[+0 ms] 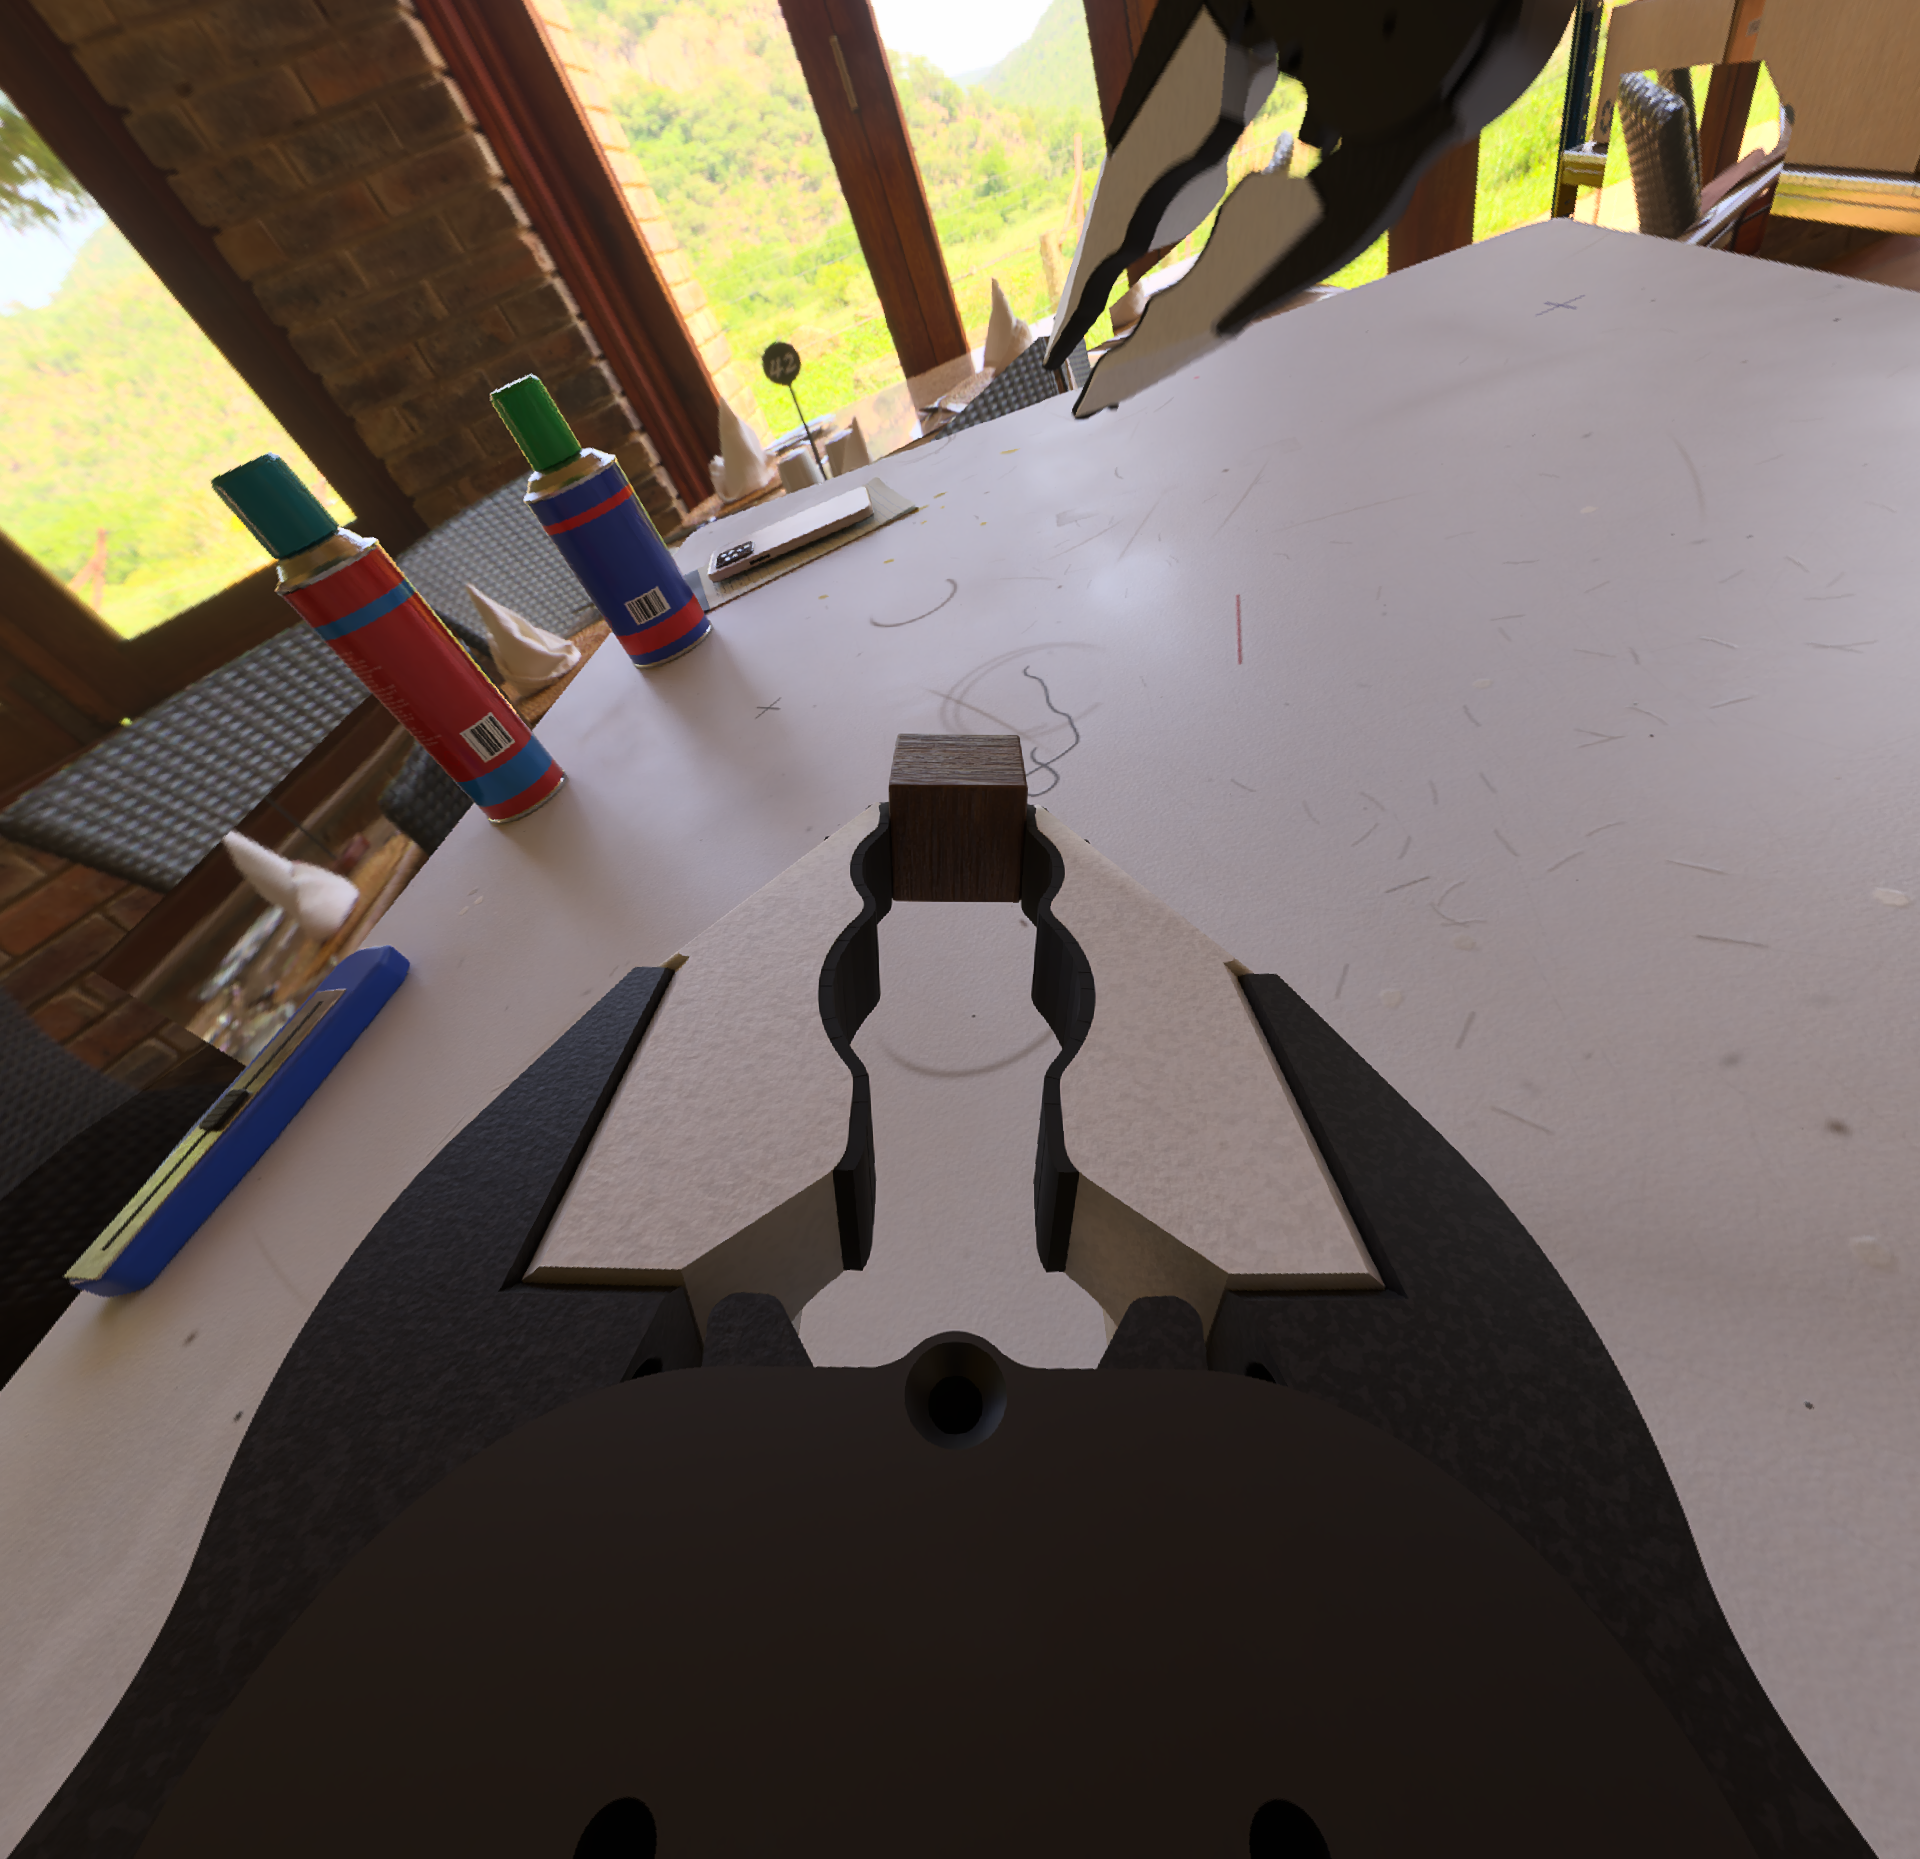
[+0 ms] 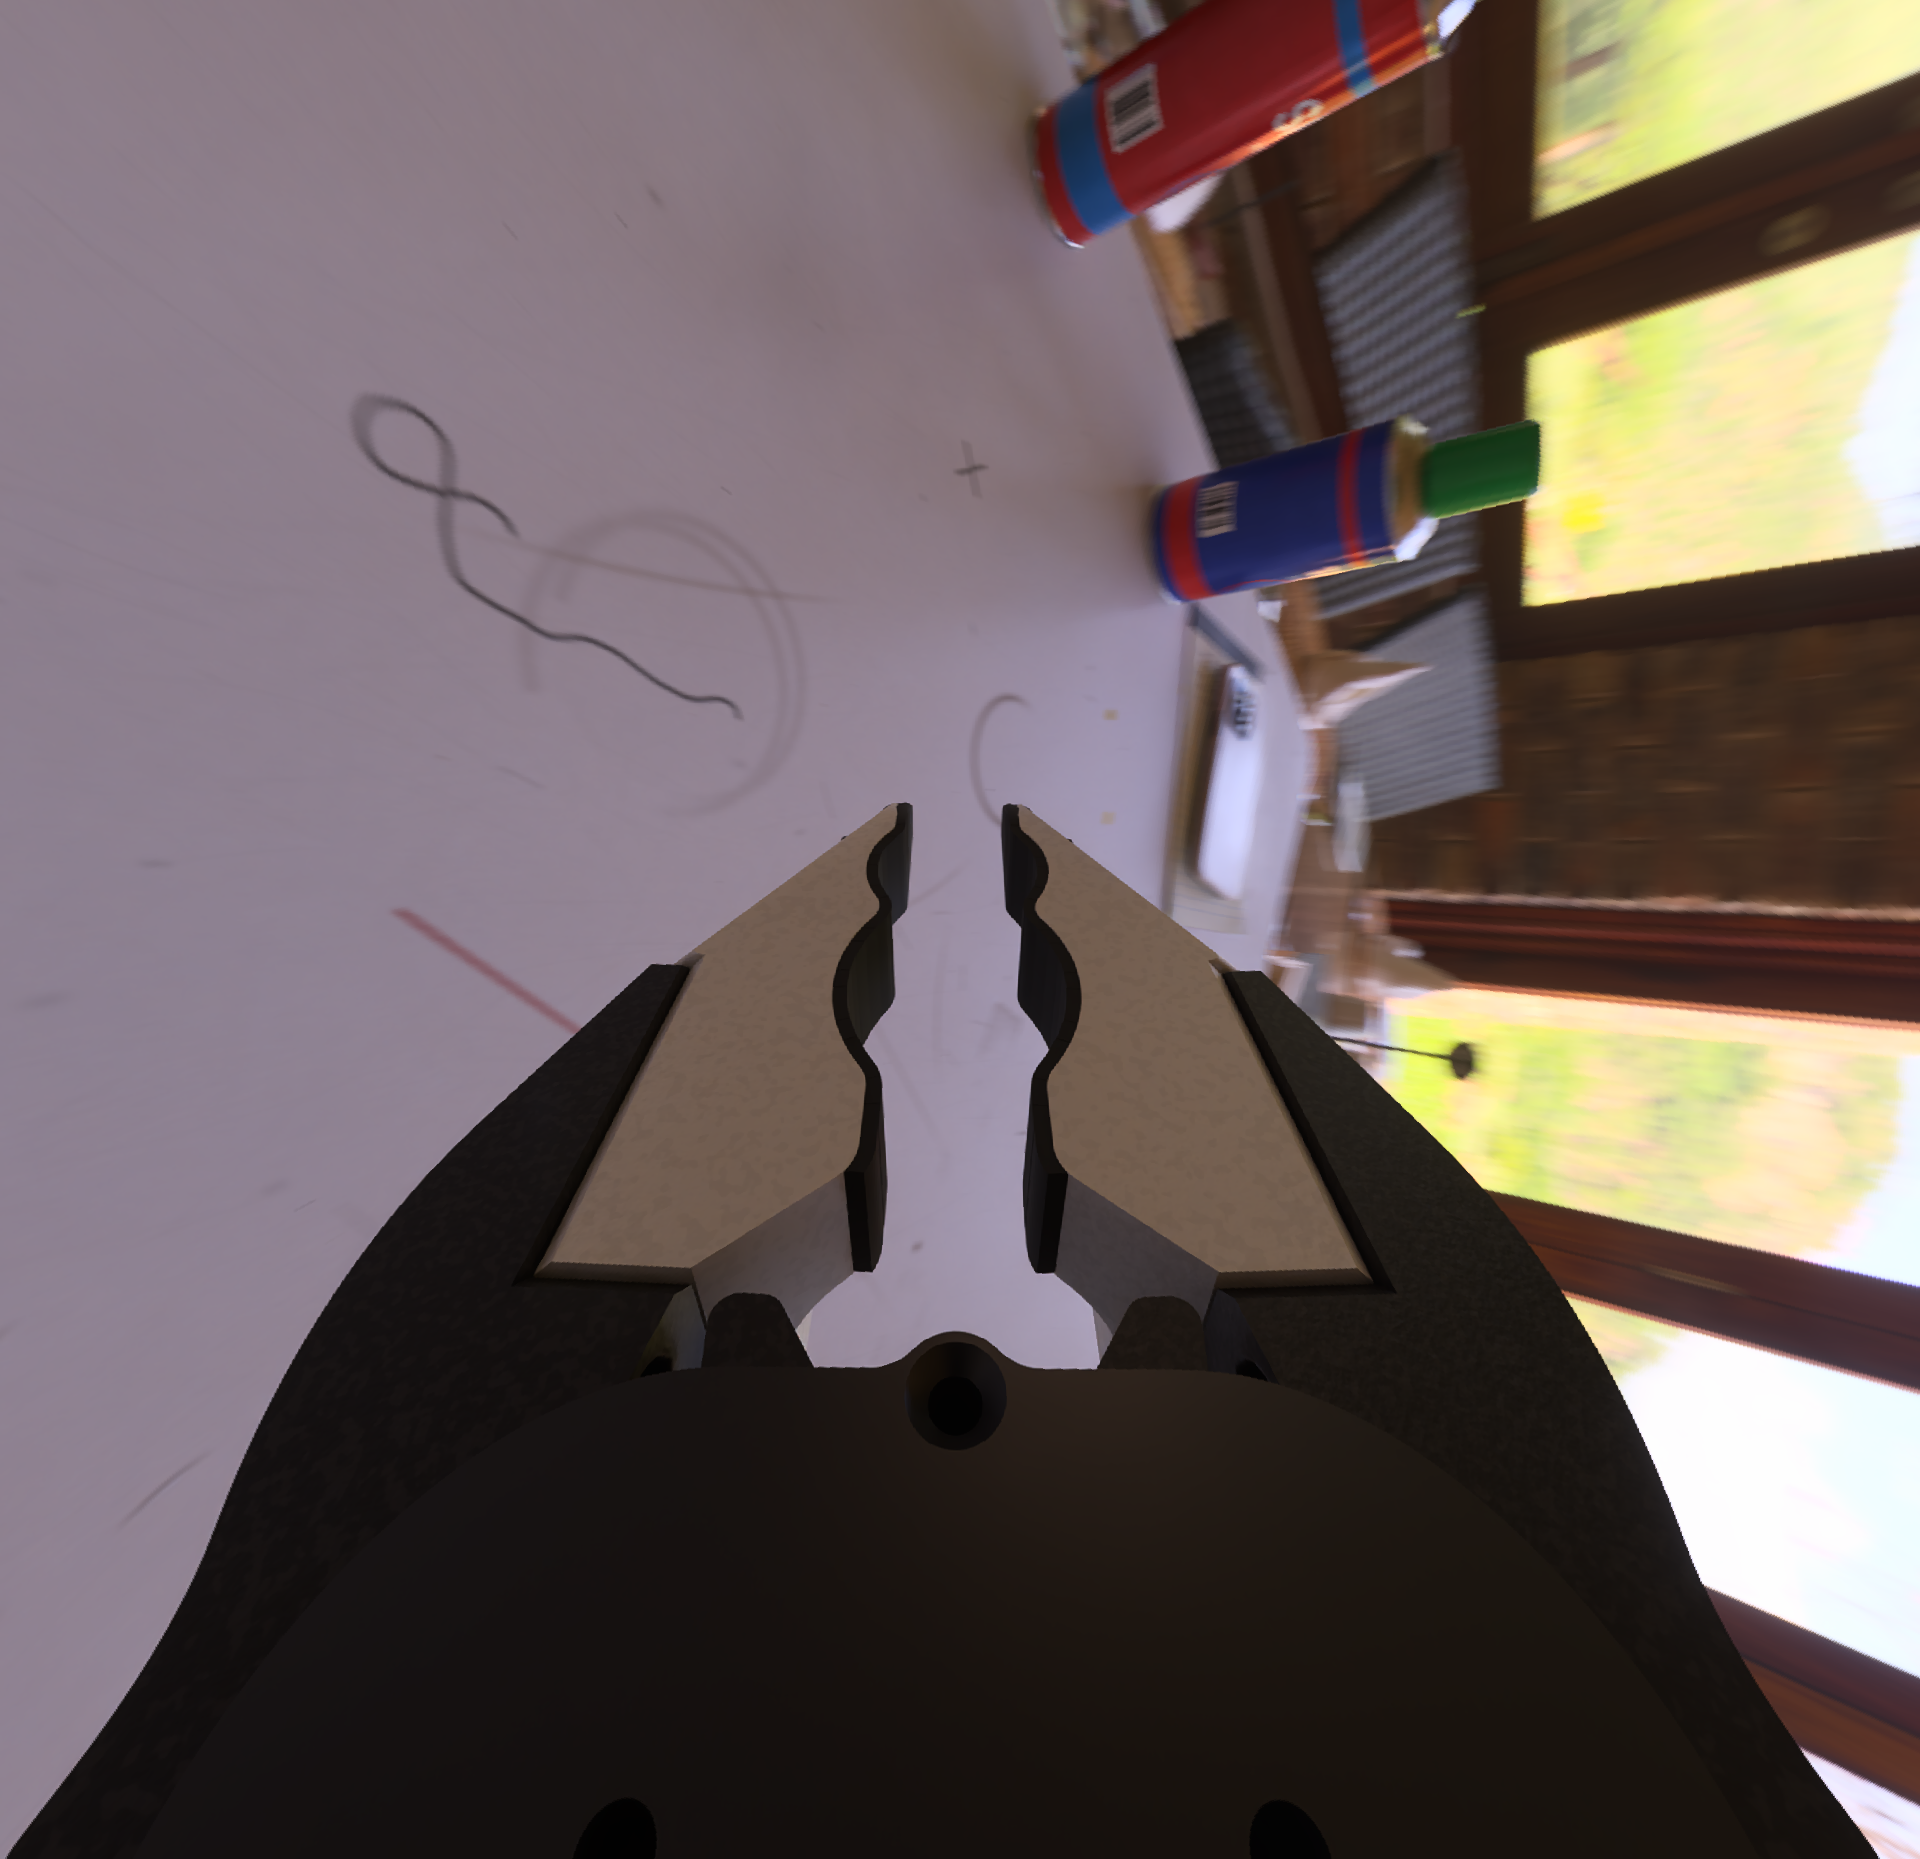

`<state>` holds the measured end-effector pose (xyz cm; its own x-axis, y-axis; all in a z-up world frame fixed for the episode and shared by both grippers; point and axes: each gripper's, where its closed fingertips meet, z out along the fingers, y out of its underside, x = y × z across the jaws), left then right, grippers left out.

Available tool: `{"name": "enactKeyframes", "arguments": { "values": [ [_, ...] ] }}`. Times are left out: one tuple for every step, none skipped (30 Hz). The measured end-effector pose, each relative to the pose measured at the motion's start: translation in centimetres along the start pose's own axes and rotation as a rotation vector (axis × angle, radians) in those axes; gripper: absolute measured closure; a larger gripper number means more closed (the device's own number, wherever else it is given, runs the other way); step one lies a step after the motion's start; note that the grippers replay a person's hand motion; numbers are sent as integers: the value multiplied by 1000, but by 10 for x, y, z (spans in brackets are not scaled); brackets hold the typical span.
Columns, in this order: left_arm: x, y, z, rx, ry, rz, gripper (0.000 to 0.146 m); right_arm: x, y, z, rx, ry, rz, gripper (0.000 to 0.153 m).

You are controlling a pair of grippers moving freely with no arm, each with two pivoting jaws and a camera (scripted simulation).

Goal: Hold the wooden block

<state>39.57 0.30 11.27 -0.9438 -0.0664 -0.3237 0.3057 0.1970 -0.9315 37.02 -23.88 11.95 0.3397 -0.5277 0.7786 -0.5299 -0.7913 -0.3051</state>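
Observation:
The wooden block is a small dark brown cube, seen in the left wrist view between my left gripper's fingertips. My left gripper is shut on it, one pad on each side face, low over the white table. I cannot tell whether the block touches the table. My right gripper hangs in the air at the far side of the table, tips pointing down. In the right wrist view it is empty with a narrow gap between its fingers. The block is not in that view.
A red spray can and a blue spray can stand along the table's left edge. A phone lies on a mat behind them. A blue utility knife lies at the near left edge. Both cans show in the right wrist view.

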Motion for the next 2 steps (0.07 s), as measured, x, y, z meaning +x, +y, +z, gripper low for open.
{"name": "enactKeyframes", "arguments": {
  "values": [
    [1, 0, 1, -3, 1, 3, 123, -1, 3, 7, -3, 73, -46, 134],
    [2, 1, 2, -6, 0, 8, 123, -1, 5, 12, -3, 133, -93, 125]
  ]
}}
